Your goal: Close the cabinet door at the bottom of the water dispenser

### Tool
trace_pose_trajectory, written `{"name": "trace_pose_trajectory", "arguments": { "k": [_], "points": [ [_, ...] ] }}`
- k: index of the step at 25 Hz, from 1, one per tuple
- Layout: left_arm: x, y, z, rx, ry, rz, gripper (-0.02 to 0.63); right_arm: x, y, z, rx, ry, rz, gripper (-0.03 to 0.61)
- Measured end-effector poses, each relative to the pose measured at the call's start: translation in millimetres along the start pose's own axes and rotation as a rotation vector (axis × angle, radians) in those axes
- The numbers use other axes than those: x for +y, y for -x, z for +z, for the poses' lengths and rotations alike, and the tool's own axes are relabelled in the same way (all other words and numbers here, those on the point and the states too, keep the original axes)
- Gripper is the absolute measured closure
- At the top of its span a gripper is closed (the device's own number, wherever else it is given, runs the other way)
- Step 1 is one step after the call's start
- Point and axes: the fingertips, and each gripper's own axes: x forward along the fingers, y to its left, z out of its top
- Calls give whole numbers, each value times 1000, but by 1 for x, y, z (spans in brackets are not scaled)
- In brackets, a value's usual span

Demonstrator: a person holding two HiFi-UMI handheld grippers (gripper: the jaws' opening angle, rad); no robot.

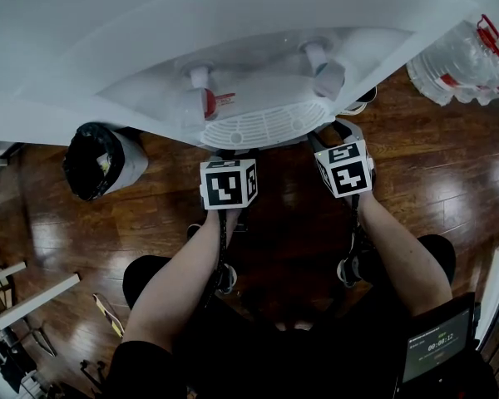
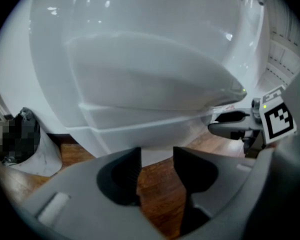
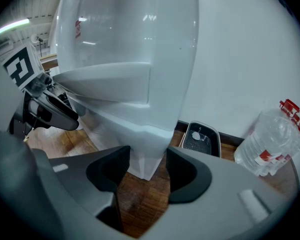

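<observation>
The white water dispenser fills the top of the head view, with its taps and its drip tray. Both marker cubes, left and right, sit just below that tray; the fingertips are hidden under it. In the left gripper view my left gripper is open and empty, and it points down at the lower cabinet front and the wood floor. My right gripper is also open and empty, in front of the cabinet's right front corner. I cannot tell whether the door is ajar.
A black-lined waste bin stands left of the dispenser. Clear water bottles rest by the wall at right, with a small grey tray on the floor beside them. A screen shows at the lower right.
</observation>
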Motion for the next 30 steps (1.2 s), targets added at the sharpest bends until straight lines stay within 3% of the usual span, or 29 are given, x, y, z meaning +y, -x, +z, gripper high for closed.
{"name": "trace_pose_trajectory", "arguments": {
  "k": [19,24,27,30],
  "points": [
    [0,-3,-1,41,-15,-13,416,-2,-4,7,17,18,34,344],
    [-13,5,7,-3,-49,-44,433,-4,-4,4,53,-19,32,345],
    [-17,15,9,-30,-75,-43,434,-1,5,4,34,-84,41,344],
    [-17,27,7,-61,-64,-33,434,5,18,7,1,-84,36,346]
  ]
}}
